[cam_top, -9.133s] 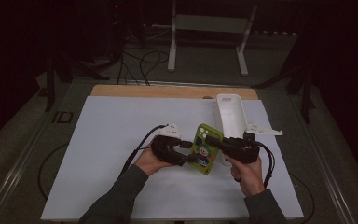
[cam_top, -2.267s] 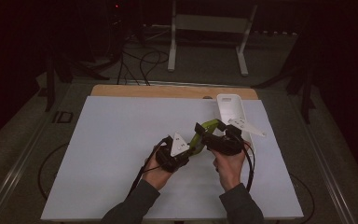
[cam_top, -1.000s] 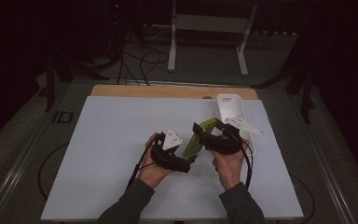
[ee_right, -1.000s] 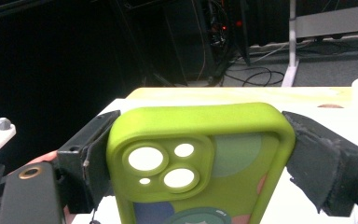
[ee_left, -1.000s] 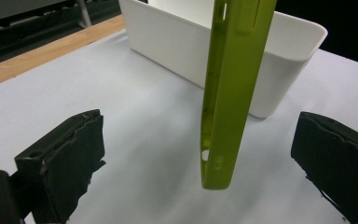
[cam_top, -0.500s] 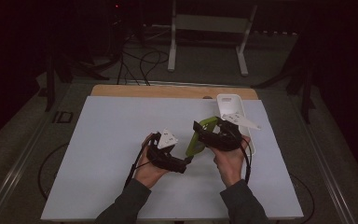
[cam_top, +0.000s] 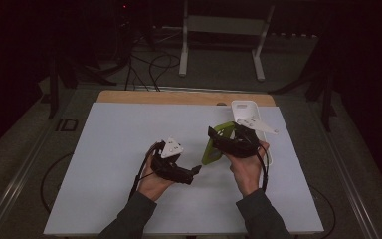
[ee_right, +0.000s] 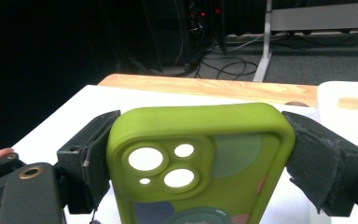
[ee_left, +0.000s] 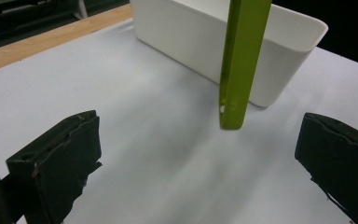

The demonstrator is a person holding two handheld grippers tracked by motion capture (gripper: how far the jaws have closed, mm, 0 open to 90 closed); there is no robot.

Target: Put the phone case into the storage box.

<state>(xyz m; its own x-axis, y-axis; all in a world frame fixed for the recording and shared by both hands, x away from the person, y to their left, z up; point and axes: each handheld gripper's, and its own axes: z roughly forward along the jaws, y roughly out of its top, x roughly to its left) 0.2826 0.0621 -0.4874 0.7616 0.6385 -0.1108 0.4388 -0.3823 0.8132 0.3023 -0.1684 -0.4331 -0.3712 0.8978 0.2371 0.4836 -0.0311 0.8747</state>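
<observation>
A green phone case stands upright above the white table, with my right gripper shut on its two long sides. In the right gripper view the case shows its camera cutouts, and both black pads press its edges. My left gripper sits low and to the left of the case, apart from it. In the left gripper view its jaws stand wide open with nothing between them, and the case hangs edge-on ahead of them.
A white oblong bin stands just behind the right hand, its wall close behind the case. A wooden strip runs along the table's far edge. The white mat stretches to the left. Cables and a stand are on the floor beyond.
Earlier the case lay flat on the table between both grippers; now the right gripper holds it upright and the left has drawn away. Hardly anything has shifted within the last second.
</observation>
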